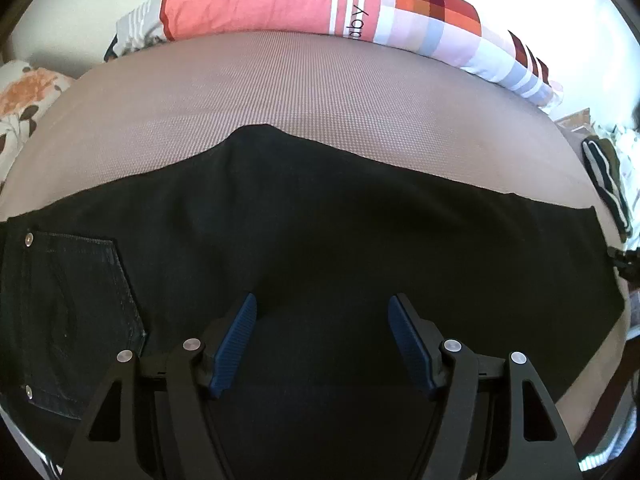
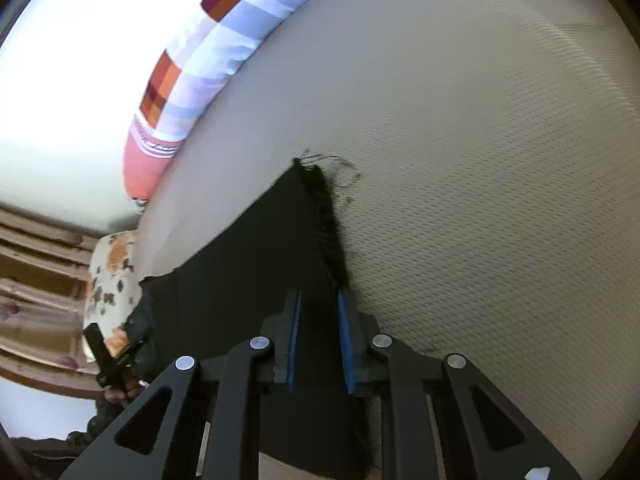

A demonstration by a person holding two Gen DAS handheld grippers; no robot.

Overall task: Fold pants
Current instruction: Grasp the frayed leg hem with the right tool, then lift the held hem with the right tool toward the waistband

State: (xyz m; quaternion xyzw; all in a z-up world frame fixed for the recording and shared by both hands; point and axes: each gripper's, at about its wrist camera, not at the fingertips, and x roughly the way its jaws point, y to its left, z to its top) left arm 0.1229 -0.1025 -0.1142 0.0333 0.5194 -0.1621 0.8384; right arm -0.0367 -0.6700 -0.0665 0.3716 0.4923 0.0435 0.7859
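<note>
Black denim: pants (image 1: 320,220) spread flat on taupe textured mattress (image 1: 280,88), long axis running left to right across left wrist view.
Far left: back pocket (image 1: 76,320) with rivets, so waist end toward left side.
Left gripper (image 1: 322,312): blue pads (image 1: 236,344) wide apart, clamped on nothing; poised over mid-length of pants, cloth below and ahead of fingers.
Centre, far edge: upper hem line of pants rises to a small peak, mattress bare beyond.
Background, left to right: floral pillow (image 1: 24,100) at left edge, pink and checked pillow (image 1: 320,4) along far side.
Right gripper (image 2: 318,312): pads drawn close with a narrow gap between; leg cloth passes under and between them, frayed cuff edge (image 2: 324,208) running straight ahead of fingers. Real pinch or mere straddle: cannot tell.
Key relation: right gripper at cuff end, aligned along frayed edge; left gripper at middle of garment, nearer probable fold line.
Judged step: cuff end likely to be carried leftward along long axis toward waist; middle to be pinned or creased by left.
Risk: cuff slipping free if grip shallow.
</note>
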